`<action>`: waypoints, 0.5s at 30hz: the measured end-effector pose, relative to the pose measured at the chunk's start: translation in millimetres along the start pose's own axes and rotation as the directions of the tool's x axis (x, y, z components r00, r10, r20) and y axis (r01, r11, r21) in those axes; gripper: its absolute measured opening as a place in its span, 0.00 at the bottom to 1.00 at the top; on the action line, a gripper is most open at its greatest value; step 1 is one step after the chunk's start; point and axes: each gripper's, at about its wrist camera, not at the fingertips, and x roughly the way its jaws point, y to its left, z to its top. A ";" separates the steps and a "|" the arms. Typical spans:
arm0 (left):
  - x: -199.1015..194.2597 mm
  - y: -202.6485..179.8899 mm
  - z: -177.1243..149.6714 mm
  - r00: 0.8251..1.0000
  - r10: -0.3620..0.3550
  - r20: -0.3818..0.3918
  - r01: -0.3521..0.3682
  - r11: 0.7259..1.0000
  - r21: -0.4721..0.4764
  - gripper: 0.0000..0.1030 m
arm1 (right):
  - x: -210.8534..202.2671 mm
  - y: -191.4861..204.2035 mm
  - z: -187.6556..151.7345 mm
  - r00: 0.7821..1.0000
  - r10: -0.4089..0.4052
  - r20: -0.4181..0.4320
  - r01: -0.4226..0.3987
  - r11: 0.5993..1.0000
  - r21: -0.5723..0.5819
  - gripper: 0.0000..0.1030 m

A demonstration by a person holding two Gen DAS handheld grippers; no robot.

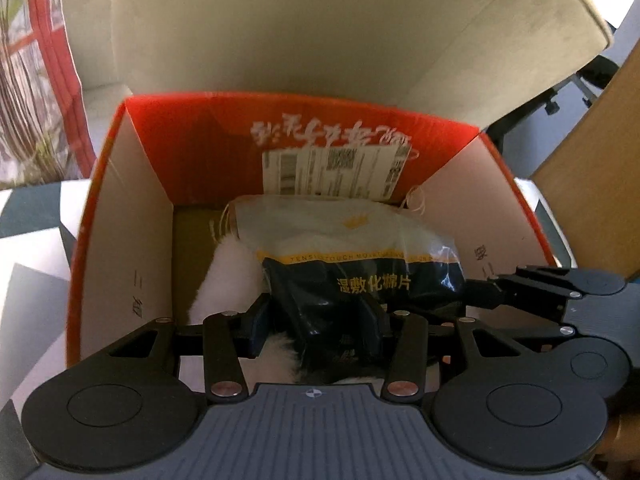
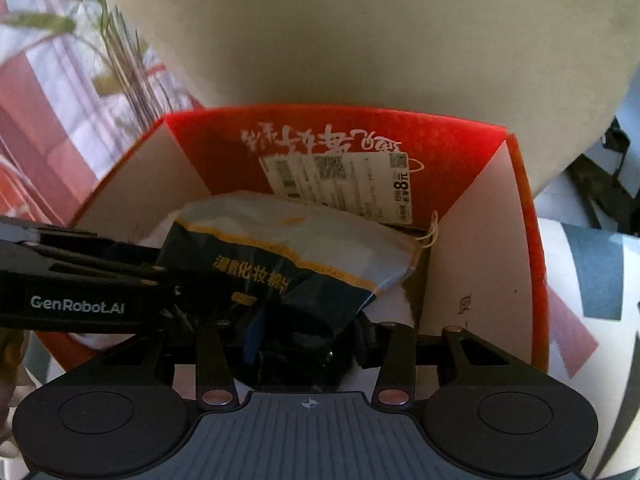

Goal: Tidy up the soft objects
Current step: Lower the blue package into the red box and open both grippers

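left tool: fingers clamped on the dark lower end of the cotton-pad pouch, at 6 o'clock in the left wrist view; plastic bunched and creased between the pads
right tool: also pinching the same pouch's dark end, at 6 o'clock in the right wrist view; black film crumpled between its fingers
pouch location: inside the red carton, lying across its middle, white end toward the far wall
pouch material: glossy soft plastic, white top half, navy bottom half, thin yellow band between, string loops at the top corners
beneath pouch: white fluffy plush, fur with a black patch near the left tool; what it is cannot be told
carton: cardboard, red outside and on the far flap, plain beige inner side walls, brown floor; white shipping label stuck on the far wall
left view only: the plush fur clearly at 9 o'clock of the pouch; right tool's black linkage enters at 3 o'clock; wooden panel at 2 o'clock
right view only: left tool's body with white lettering at 9 o'clock; price print on the label; patterned cloth on the table at 3 o'clock; blurred plant at 11 o'clock
behind carton: beige upholstered chair, matte fabric, rounded edge
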 end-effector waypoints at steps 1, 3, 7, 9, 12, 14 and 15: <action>2.5 -0.1 -0.9 1.000 0.004 -0.012 -0.004 1.000 0.001 0.48 | 3.5 4.5 3.6 1.000 -0.010 -0.023 0.010 1.000 -0.010 0.38; 4.9 -2.4 -1.8 1.000 0.007 -0.020 -0.007 1.000 -0.013 0.48 | 7.9 6.4 7.4 0.997 -0.020 -0.071 0.019 1.000 -0.011 0.38; 2.4 -6.5 0.5 1.000 0.006 -0.008 -0.006 1.000 -0.012 0.51 | 5.1 8.6 7.2 0.994 -0.069 -0.089 0.068 0.998 -0.013 0.45; -3.1 -7.6 1.7 1.000 -0.002 0.013 0.002 1.000 -0.007 0.54 | -1.5 9.9 5.1 0.992 -0.105 -0.067 0.104 0.994 -0.018 0.49; -29.2 -10.9 -3.1 0.997 -0.002 0.081 0.001 1.000 0.020 0.59 | -20.8 13.7 -1.0 0.991 -0.135 -0.009 0.135 0.990 -0.031 0.50; -48.8 -10.7 -8.7 0.992 0.002 0.130 -0.006 0.999 0.036 0.62 | -35.7 14.2 -4.4 0.990 -0.132 0.039 0.133 0.991 -0.020 0.52; -57.7 -10.3 -12.3 0.989 0.005 0.151 -0.011 0.999 0.040 0.62 | -44.2 13.1 -7.3 0.990 -0.127 0.064 0.127 0.992 -0.008 0.53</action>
